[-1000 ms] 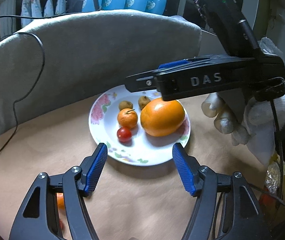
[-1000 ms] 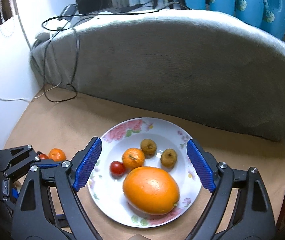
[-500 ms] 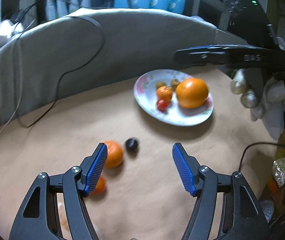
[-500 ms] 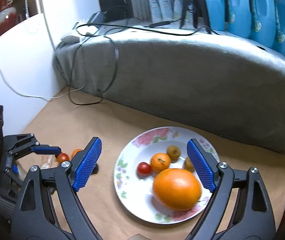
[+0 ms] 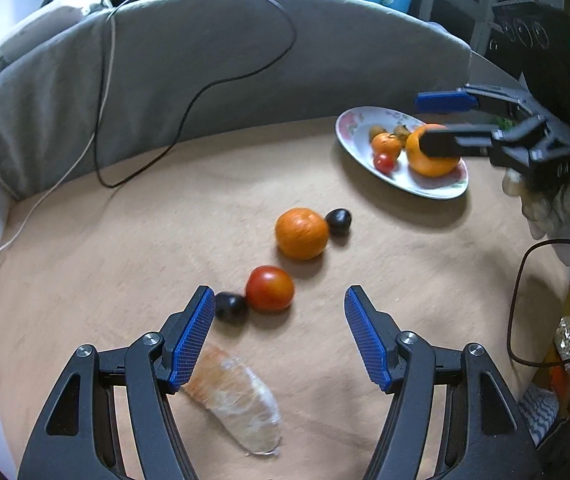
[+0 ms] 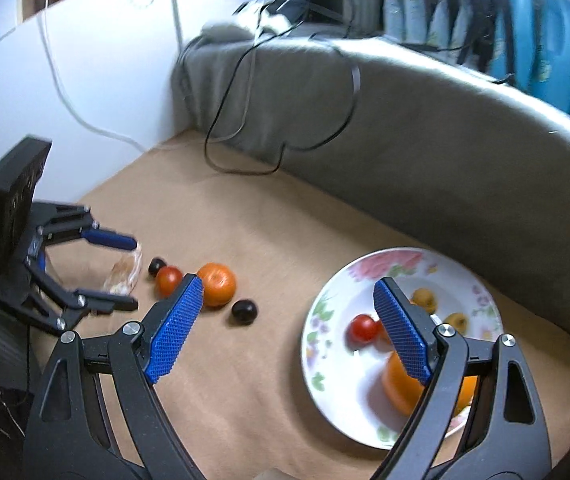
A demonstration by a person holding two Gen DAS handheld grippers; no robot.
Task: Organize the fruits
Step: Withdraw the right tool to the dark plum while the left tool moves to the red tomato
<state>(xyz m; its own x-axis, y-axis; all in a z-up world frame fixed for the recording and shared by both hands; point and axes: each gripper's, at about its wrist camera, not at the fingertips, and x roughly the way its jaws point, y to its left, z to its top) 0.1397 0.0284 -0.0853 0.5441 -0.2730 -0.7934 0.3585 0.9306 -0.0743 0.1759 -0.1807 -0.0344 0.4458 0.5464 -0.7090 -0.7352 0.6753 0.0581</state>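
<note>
Evidently the empty, wide-open left gripper [image 5: 277, 330] needed to straddle the round red tomato [image 5: 269, 288] squarely, avoiding the small dark fruit [image 5: 229, 306] touching it, while the right gripper [image 6: 289, 330] hung open and empty.

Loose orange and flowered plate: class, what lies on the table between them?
One small dark fruit, touching the loose orange; bare table up to the plate. Left wrist view shows it.

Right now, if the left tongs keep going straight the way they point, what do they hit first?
Probably the red tomato, lying just ahead between the open left tongs; the small dark fruit sits by the left pad. Depth is hard to judge.
</note>
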